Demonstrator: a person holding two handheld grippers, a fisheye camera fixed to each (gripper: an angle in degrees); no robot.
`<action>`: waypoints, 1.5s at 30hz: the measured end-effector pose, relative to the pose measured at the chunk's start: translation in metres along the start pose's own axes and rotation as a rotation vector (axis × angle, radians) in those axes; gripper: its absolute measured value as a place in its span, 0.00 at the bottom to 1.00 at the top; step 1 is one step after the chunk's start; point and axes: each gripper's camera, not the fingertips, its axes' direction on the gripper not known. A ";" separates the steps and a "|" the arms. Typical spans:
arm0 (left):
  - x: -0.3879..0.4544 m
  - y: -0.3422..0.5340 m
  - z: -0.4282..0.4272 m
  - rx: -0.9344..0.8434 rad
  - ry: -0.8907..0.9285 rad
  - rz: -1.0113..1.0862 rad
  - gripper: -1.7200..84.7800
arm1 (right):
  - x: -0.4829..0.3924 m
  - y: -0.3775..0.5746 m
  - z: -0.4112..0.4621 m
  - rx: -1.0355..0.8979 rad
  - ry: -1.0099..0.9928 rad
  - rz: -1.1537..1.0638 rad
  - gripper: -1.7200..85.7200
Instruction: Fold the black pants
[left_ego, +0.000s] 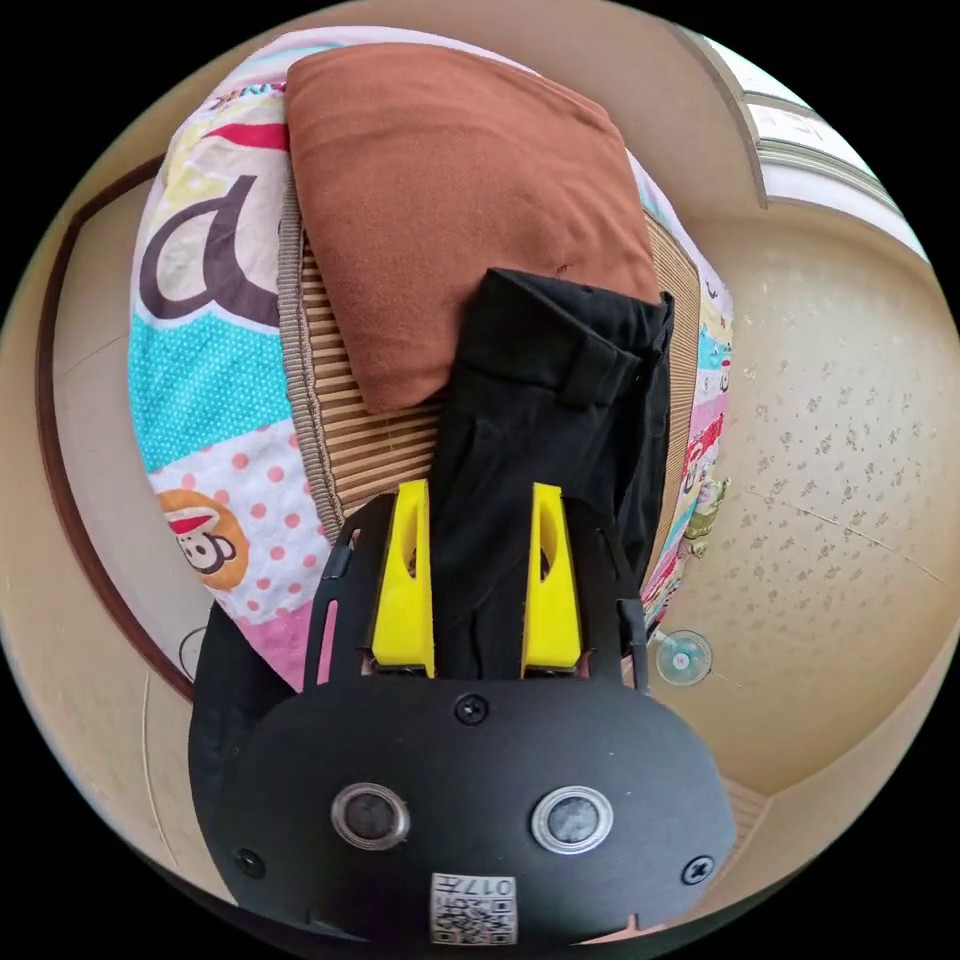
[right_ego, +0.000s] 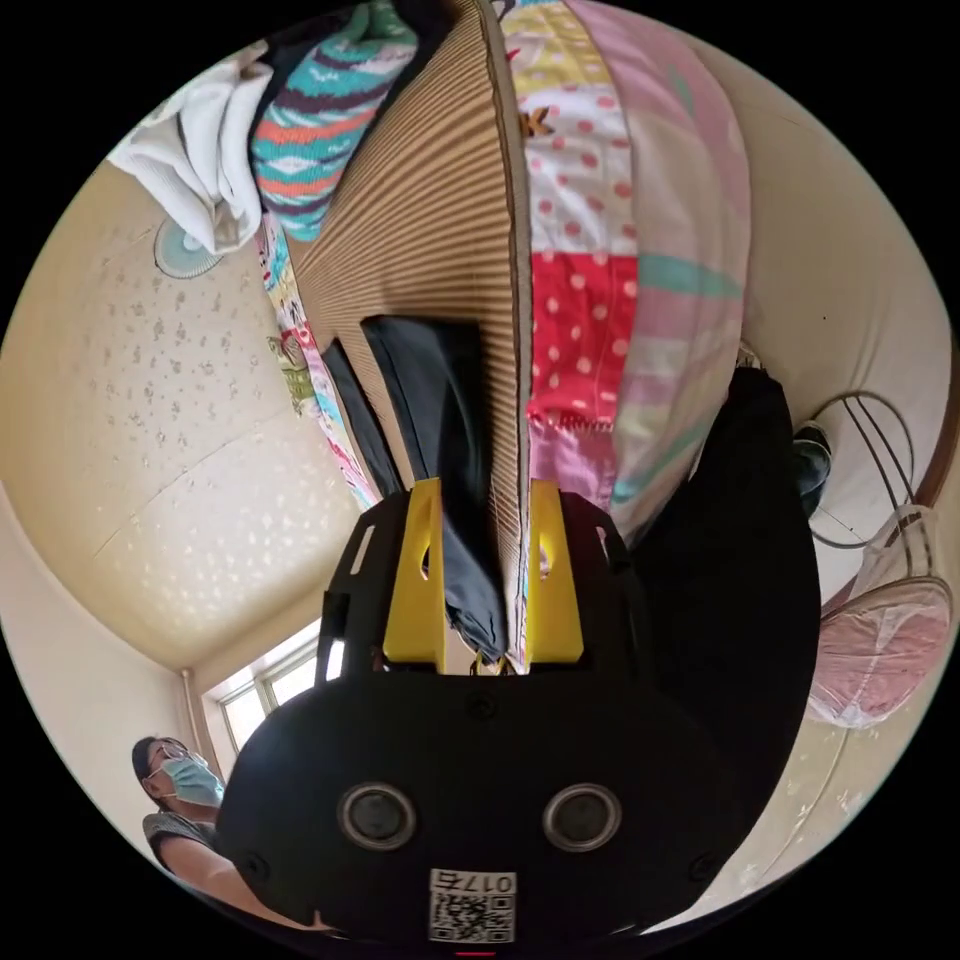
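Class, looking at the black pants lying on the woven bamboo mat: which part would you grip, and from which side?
Grip the black pants at the waistband end beside the brown cushion, probably coming from the mat's edge: that end lies flat, thick and exposed.

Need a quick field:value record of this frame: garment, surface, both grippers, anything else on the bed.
garment: black pants, lying on the mat, one end between the left gripper's jaws
surface: woven bamboo mat over a patterned quilt
left gripper: yellow jaws either side of the pants, apart; grip cannot be confirmed
right gripper: jaws astride the mat edge, dark fabric between them; grip unclear
other items: brown cushion overlapping the pants' far end; clothes pile at the mat's far end
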 end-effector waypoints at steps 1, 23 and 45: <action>-0.007 0.000 0.005 -0.040 0.010 -0.009 0.15 | 0.001 0.002 0.004 -0.001 0.002 -0.006 0.16; -0.039 0.094 -0.137 -0.272 0.197 0.288 0.06 | -0.046 -0.002 0.019 -0.042 0.098 -0.262 0.04; 0.266 0.044 0.003 0.013 0.359 0.423 0.10 | -0.443 -0.106 0.331 -0.059 0.370 -0.667 0.03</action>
